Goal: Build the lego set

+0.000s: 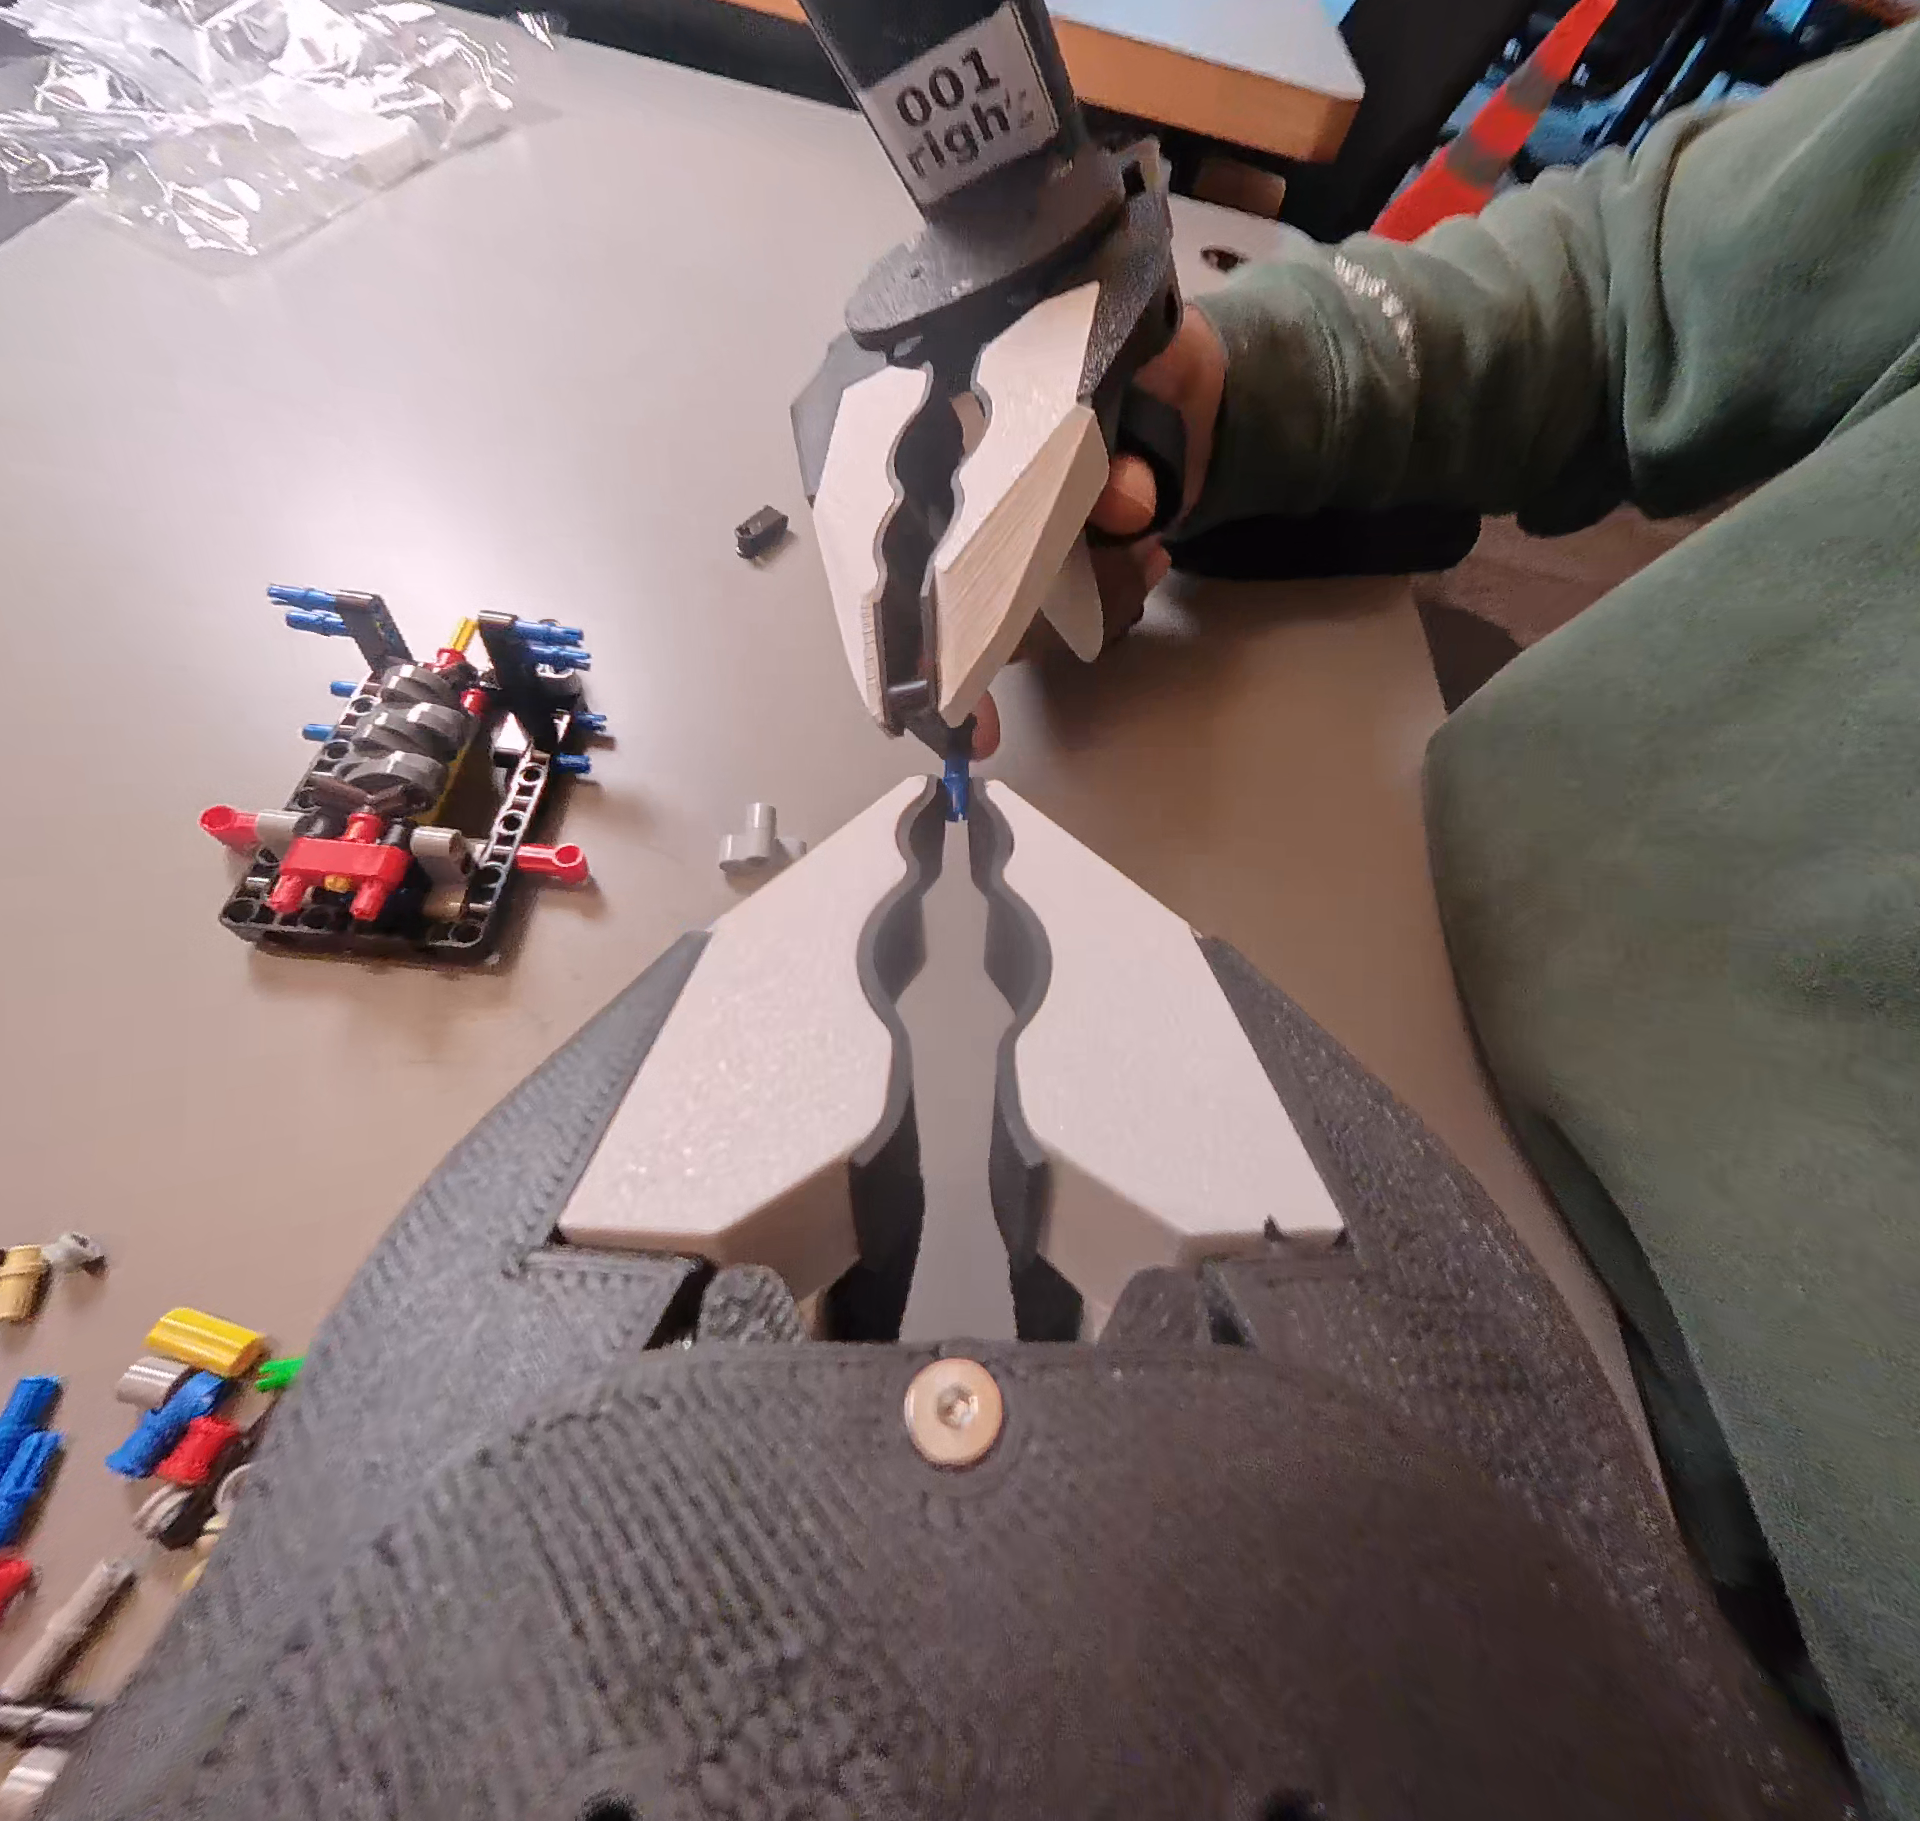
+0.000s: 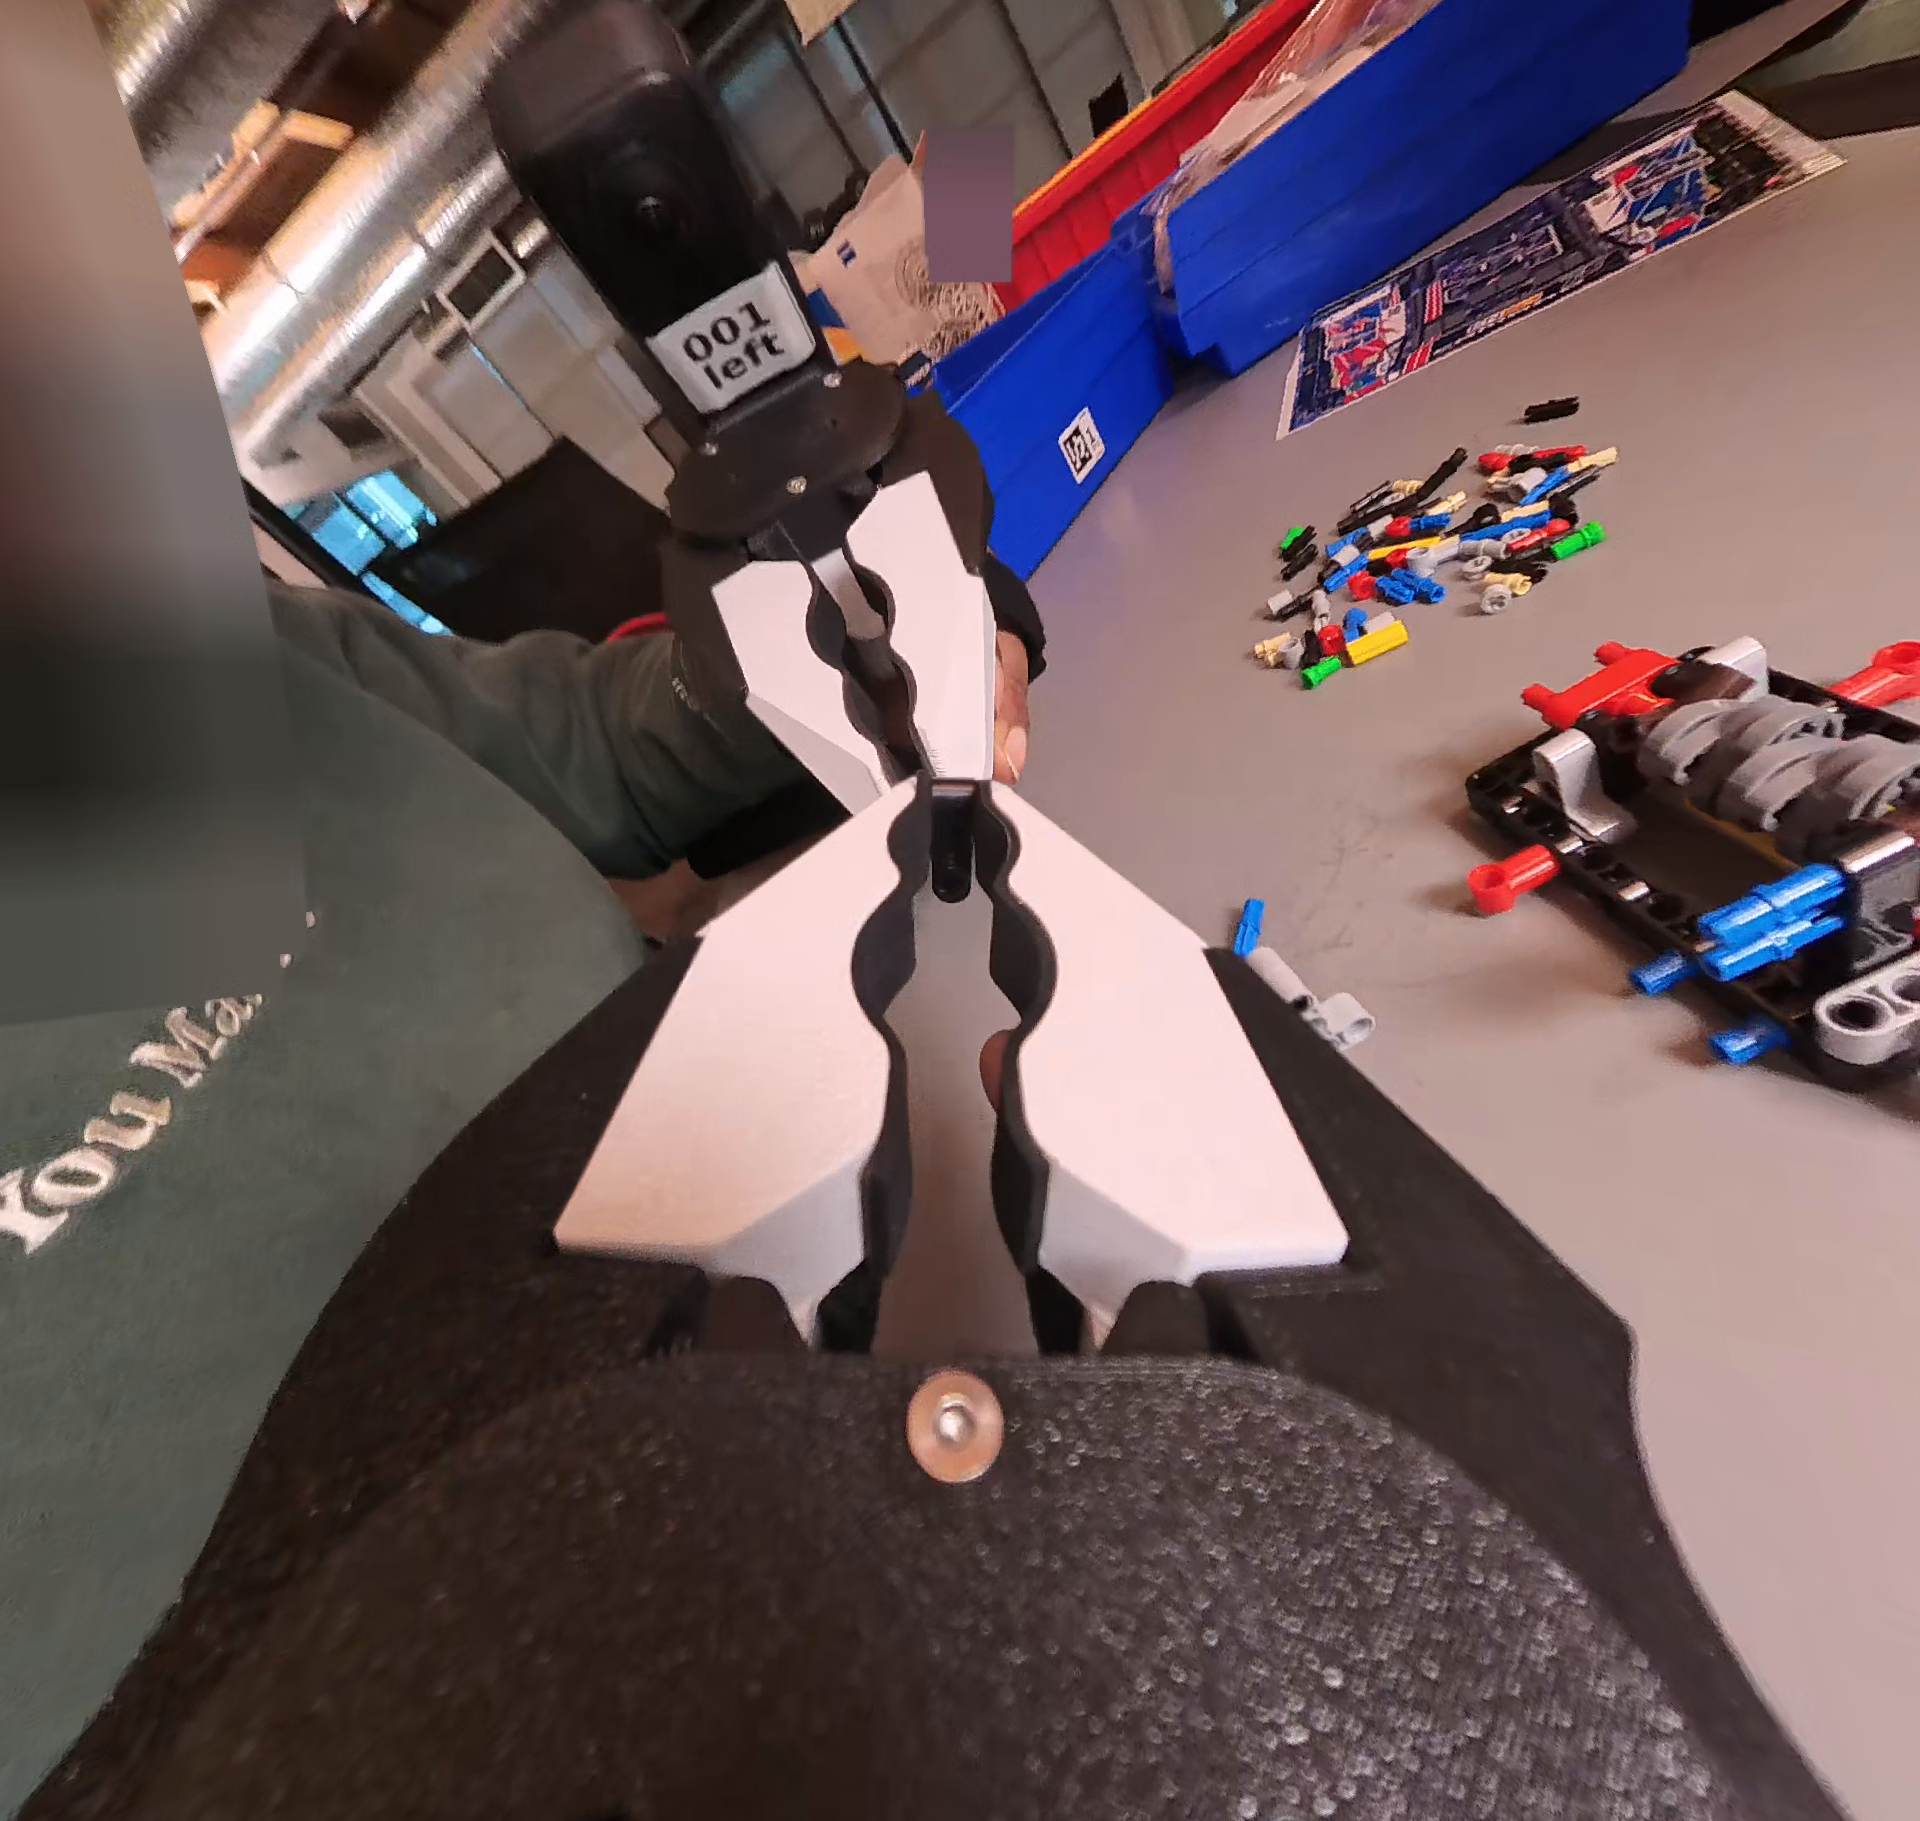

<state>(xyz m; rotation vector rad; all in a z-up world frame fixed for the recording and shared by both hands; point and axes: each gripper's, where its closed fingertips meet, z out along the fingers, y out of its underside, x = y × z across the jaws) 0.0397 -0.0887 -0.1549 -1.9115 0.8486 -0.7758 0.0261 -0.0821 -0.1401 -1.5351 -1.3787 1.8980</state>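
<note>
Grey table (image 1: pixel 312 421); left tongs (image 1: pixel 954 800) clamp blue pin (image 1: pixel 954 797), right tongs (image 2: pixel 951 805) clamp black connector (image 2: pixel 951 836).

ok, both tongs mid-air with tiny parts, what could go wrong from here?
1. The left tongs pinch the blue pin only at the very tips, so a push from the right tongs could twist it loose.
2. The black piece largely hides the joint in the right wrist view, so misalignment is likely.
3. A dropped part could get lost among the loose pieces.
</note>
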